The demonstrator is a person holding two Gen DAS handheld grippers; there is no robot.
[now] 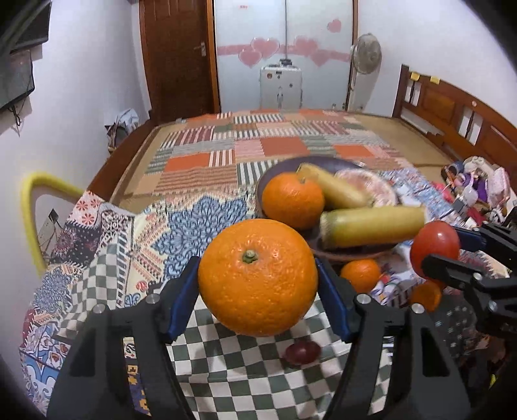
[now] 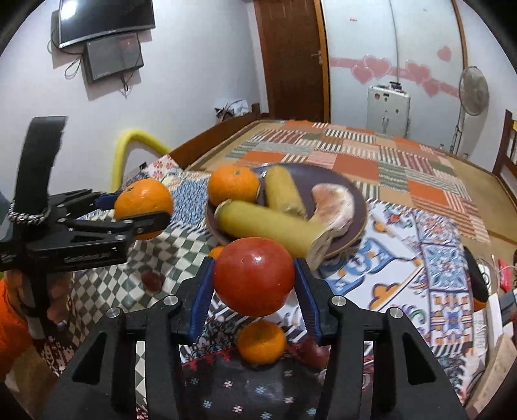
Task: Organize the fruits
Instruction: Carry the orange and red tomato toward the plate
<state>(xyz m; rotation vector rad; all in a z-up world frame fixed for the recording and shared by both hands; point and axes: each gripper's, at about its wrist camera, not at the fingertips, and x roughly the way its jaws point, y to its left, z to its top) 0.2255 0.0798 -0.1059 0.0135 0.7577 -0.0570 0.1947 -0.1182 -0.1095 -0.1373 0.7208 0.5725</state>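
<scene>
a home bedroom: a wooden bed (image 1: 452, 106) covered by a patchwork blanket (image 1: 258, 145), a wall-mounted television (image 2: 106, 19), a standing fan (image 1: 366, 55), a wooden door (image 1: 177, 58), and pink heart stickers (image 1: 265, 48) on frosted glass.

I see a patchwork cloth (image 1: 106, 245) with a green checked patch (image 1: 245, 365) spread in front of me, and behind it a bed quilt (image 1: 258, 142) of orange and striped squares. A brown wooden door (image 1: 177, 58) stands in the far wall beside a frosted panel with pink heart stickers (image 1: 261, 48). A silver suitcase (image 1: 280, 86) stands against that panel, a standing fan (image 1: 365, 54) just to its right. A yellow padded chair frame (image 1: 32, 206) sits at the cloth's left edge. In the right wrist view I see a dark television (image 2: 105, 19) mounted on the white wall, a second dark screen (image 2: 113, 61) just below it
</scene>
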